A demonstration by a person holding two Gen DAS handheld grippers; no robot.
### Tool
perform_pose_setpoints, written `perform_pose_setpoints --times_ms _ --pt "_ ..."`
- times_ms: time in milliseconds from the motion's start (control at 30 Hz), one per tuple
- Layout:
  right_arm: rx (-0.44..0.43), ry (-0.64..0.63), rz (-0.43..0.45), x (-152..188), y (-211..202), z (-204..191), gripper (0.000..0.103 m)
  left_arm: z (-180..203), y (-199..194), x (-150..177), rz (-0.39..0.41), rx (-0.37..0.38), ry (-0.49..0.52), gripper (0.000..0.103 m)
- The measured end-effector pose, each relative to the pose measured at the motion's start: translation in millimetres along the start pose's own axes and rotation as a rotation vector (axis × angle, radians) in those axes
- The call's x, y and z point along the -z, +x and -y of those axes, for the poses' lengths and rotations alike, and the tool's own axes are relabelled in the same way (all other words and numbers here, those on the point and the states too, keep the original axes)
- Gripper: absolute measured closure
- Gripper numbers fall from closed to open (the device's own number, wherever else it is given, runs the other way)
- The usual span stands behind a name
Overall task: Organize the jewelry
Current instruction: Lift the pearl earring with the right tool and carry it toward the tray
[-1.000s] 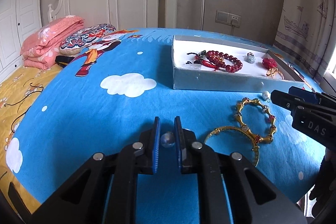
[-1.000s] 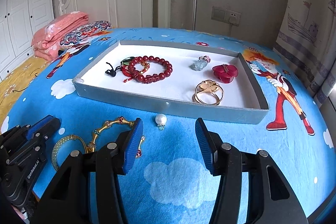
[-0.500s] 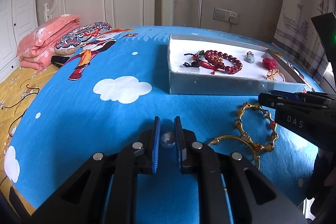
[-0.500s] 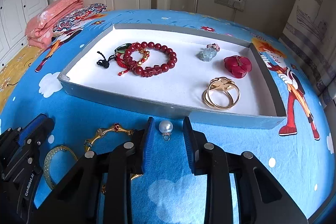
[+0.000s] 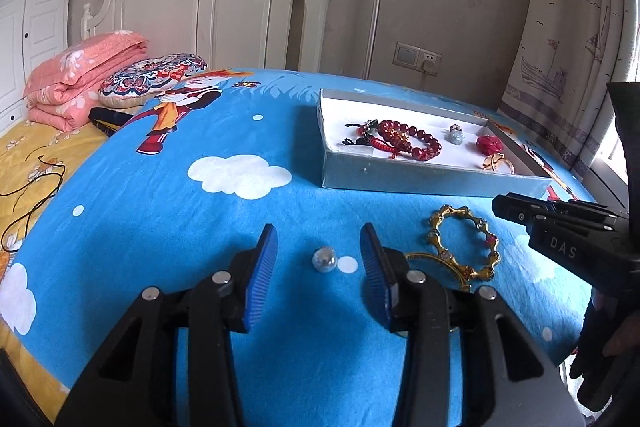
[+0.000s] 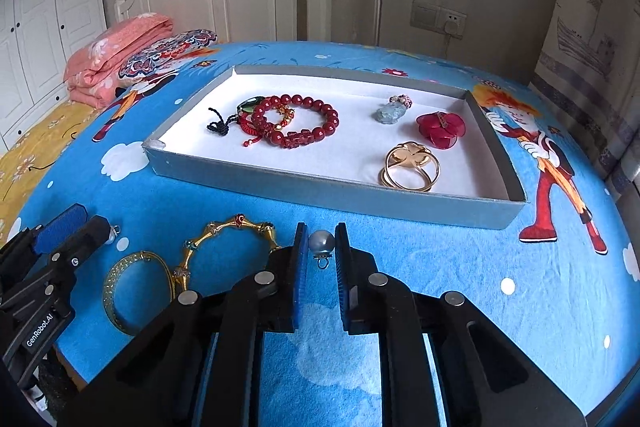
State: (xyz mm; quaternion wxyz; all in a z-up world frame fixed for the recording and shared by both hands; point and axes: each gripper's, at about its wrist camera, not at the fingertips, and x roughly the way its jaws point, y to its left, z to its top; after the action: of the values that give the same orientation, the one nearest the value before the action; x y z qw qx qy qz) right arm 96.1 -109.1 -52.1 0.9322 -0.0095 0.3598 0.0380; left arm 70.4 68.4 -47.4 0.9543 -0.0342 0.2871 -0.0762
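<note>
Two pearls are in play, one at each gripper. The right gripper [image 6: 321,242] has its blue pads clamped on a pearl [image 6: 321,241], whose small metal loop hangs below between the tips, just in front of the near wall of the grey tray [image 6: 320,193]. The left gripper [image 5: 319,250] has its jaws apart and opening; a second pearl [image 5: 323,259] lies on the blue blanket [image 5: 168,227] between the pads, touching neither, next to a small white dot in the print.

Just right of the left gripper, and left of the right one, a gold link bracelet [image 6: 224,241] lies on the blanket with a thin gold bangle [image 6: 132,291] beside it; whether the two overlap or only touch is hard to tell from either view.

Inside the tray, on its white lining, a red bead bracelet [image 6: 298,121] lies toward the left, tangled with red cord, a black knot and a green piece. Toward the right lie a pale blue stone charm [image 6: 390,111], a red flower piece [image 6: 440,129] and a gold ring [image 6: 412,167], each apart from the others.

Farther off, at the head of the bed, a folded pink quilt [image 5: 84,79] and a patterned pillow [image 5: 152,77] lie before the white headboard [image 5: 208,7].
</note>
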Motion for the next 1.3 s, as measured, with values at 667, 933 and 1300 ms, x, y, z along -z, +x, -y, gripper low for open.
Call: perform_pose_setpoints --times_ms 667,933,1300 --pt "0.011 -0.011 0.063 25.9 -13.5 0.2 0.09 7.8 14.6 4.5 -0.046 -0.032 0.031 0.09" --pt "0.014 -0.001 0.078 28.3 -16.5 2.1 0.09 13.2 9.5 2.1 -0.014 -0.036 0.034 0.09" --pt "0.009 -0.004 0.135 37.3 -41.8 4.5 0.09 25.3 -20.0 9.5 0.035 -0.051 0.011 0.09"
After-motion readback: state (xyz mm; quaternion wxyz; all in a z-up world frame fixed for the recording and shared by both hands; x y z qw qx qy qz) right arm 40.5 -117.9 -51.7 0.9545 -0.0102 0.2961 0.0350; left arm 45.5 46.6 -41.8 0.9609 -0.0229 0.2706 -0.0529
